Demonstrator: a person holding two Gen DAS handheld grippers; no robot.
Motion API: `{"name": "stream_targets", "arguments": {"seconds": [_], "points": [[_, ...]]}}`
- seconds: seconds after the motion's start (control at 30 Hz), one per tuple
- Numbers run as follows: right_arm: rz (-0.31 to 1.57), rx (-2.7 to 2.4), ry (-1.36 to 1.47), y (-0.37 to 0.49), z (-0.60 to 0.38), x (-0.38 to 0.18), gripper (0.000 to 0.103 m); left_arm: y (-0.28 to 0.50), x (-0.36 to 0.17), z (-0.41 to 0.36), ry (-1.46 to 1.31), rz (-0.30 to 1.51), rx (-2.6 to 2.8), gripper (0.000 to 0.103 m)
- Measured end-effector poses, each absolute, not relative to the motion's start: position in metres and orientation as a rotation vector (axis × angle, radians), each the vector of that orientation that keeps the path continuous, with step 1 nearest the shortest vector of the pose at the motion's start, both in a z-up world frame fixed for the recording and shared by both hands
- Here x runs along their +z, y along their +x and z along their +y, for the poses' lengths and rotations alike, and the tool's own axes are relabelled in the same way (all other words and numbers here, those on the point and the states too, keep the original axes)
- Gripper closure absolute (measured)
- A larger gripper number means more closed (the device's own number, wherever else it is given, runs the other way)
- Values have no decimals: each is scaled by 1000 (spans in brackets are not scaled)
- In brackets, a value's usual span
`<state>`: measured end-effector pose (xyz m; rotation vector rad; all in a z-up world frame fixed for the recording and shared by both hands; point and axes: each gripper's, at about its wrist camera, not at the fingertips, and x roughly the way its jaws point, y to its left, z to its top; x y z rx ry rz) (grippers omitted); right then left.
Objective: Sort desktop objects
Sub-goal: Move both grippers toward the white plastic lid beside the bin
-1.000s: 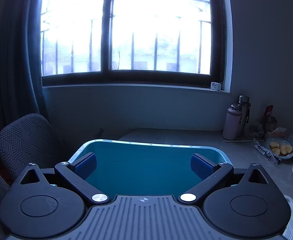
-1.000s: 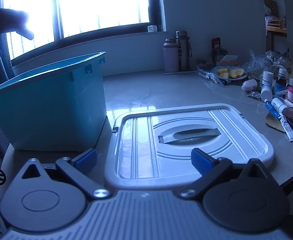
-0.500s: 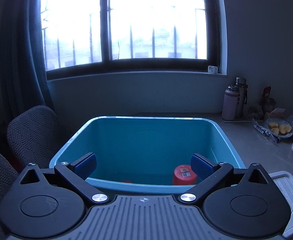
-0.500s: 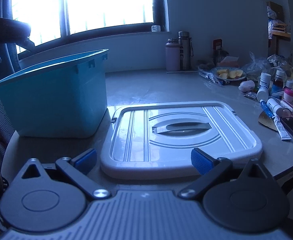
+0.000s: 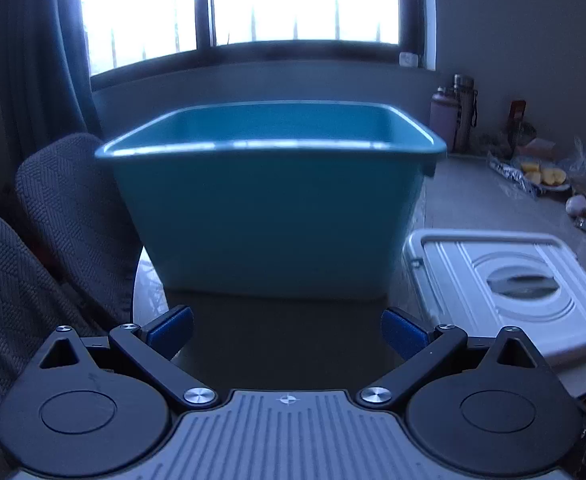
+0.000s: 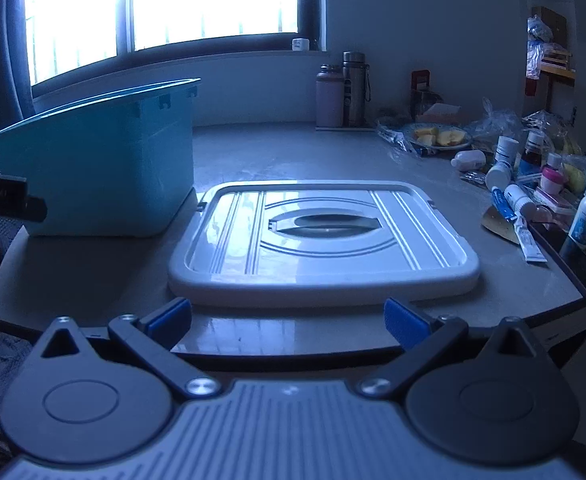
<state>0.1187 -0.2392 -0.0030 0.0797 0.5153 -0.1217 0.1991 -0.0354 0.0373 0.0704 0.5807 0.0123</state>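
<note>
A teal storage bin (image 5: 273, 208) stands at the table's left end; it also shows in the right wrist view (image 6: 105, 164). Its white lid (image 6: 321, 240) lies flat on the table to the right of it, also seen in the left wrist view (image 5: 509, 284). My left gripper (image 5: 287, 330) is open and empty, low in front of the bin's near wall. My right gripper (image 6: 287, 322) is open and empty at the table's front edge, just short of the lid. The bin's inside is hidden.
Several bottles, tubes and jars (image 6: 529, 184) crowd the table's right side. A plate of fruit (image 6: 439, 138) and two flasks (image 6: 343, 92) stand at the back. Grey chairs (image 5: 53, 208) stand left of the table. The table's front edge (image 6: 293, 354) is close.
My left gripper has pulled back and dropped from over the bin to in front of its wall. My right gripper has backed away from the lid toward the table edge.
</note>
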Motion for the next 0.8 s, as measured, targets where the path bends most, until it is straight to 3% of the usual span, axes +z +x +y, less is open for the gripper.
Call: {"name": "stream_targets", "arguments": {"seconds": [0.27, 0.8], "points": [[529, -165, 84, 104, -259, -5, 0, 173, 3, -43, 48, 661, -5, 2], [553, -213, 103, 112, -308, 2, 0, 186, 24, -91, 67, 696, -61, 2]]}}
